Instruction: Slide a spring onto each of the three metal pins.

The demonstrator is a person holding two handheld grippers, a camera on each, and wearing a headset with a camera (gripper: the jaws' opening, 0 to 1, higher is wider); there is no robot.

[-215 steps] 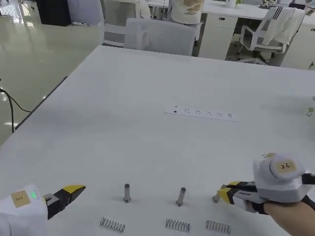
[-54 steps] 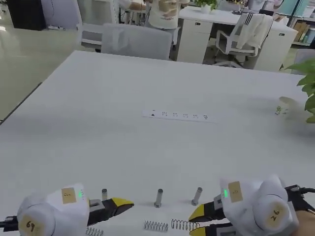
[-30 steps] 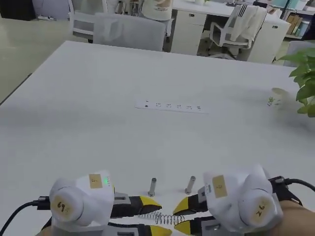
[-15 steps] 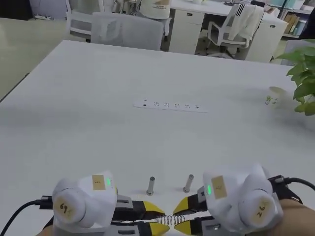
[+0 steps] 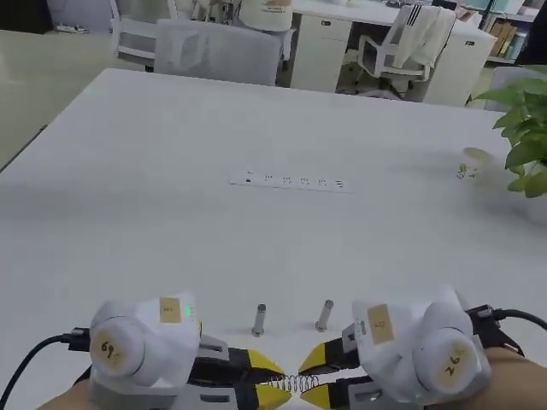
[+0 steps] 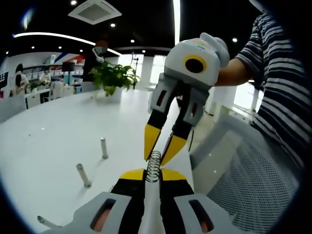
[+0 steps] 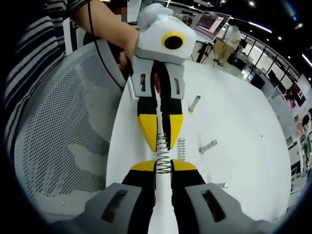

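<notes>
White bench (image 5: 154, 171) w/ a power strip (image 5: 291, 181) mid-frame in head view. A grey chair (image 5: 218, 51) sits at the top edge, and a plant (image 5: 523, 120) at far right has a small cup (image 5: 472, 162) just left of it. Your left gripper (image 5: 275, 384) & right gripper (image 5: 306, 383) meet tip to tip at bottom centre, w/ one spring (image 5: 291, 384) bridging them. In left gripper view your jaws are pinched on one end of it, w/ only the coil's width between them. Right gripper view shows the same on the other end. Centre pin (image 5: 259, 319) & right-hand pin (image 5: 325, 315) stand upright just above the tips, apart from each other. Third pin (image 7: 194, 103) is upper centre in right gripper view, beside the left gripper's body. A 2nd spring (image 7: 181, 147) lies on the bench just right of the held one, near the centre pin.
</notes>
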